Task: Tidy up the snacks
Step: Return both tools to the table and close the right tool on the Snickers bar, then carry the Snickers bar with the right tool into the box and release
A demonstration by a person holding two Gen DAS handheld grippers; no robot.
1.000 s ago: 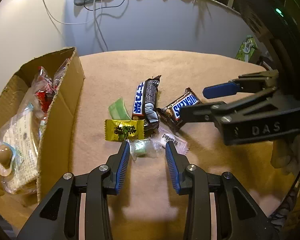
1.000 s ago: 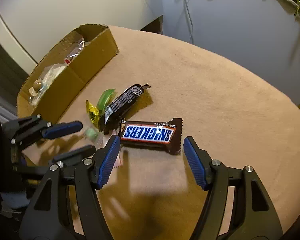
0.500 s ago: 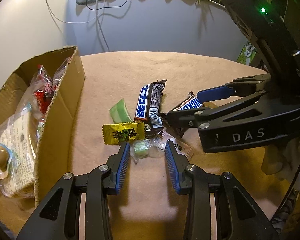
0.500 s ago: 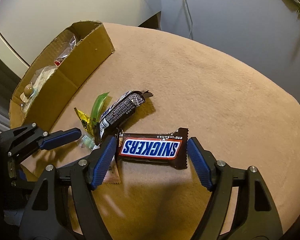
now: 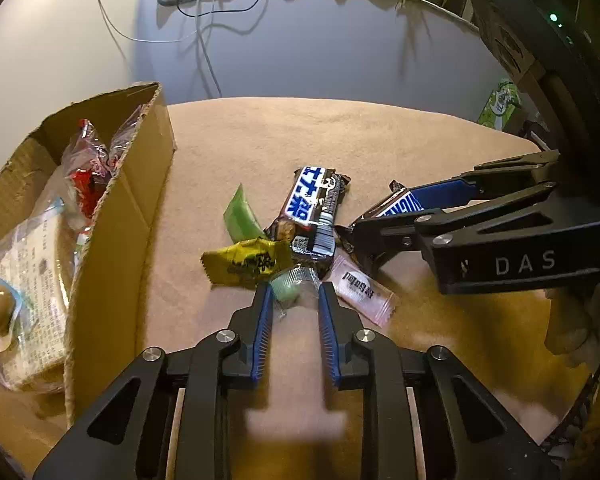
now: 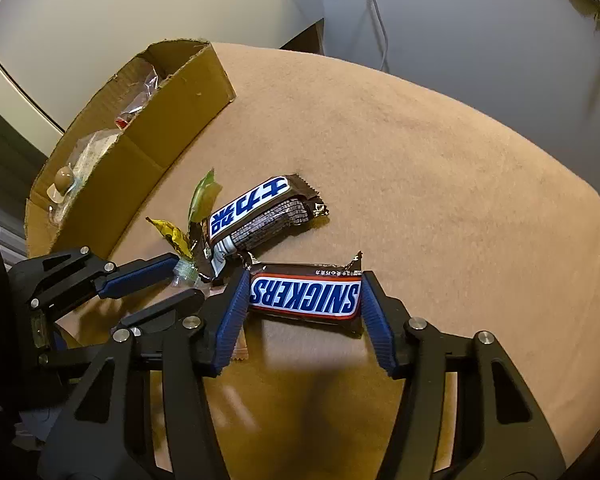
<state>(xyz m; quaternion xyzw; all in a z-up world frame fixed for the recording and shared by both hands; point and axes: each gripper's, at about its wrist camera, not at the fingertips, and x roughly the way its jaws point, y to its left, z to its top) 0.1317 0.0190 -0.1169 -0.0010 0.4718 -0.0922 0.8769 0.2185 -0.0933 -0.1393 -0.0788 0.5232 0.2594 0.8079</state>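
My left gripper (image 5: 295, 294) points down at the snack pile, its jaws closing, with both pads touching a green candy in clear wrap (image 5: 289, 286). In the right wrist view my right gripper (image 6: 303, 292) is closing too, its pads against the two ends of the Snickers bar (image 6: 304, 294), which lies flat on the tan table cloth (image 6: 420, 160). A black and blue chocolate bar (image 5: 312, 208) lies just behind both. Touching the green candy are a yellow candy (image 5: 248, 262) and a pink sachet (image 5: 360, 286). A green wrapper (image 5: 240, 216) lies beside them.
An open cardboard box (image 5: 116, 220) stands at the left of the cloth, holding bagged snacks (image 5: 32, 272). The two grippers sit close together, the right gripper (image 5: 384, 212) just right of the pile. Behind the table are a wall and hanging cables (image 5: 204, 40).
The left jaws narrowed onto the green candy. The right jaws, first wide around the Snickers bar, drew in against its ends. Both grippers edged closer to the pile.
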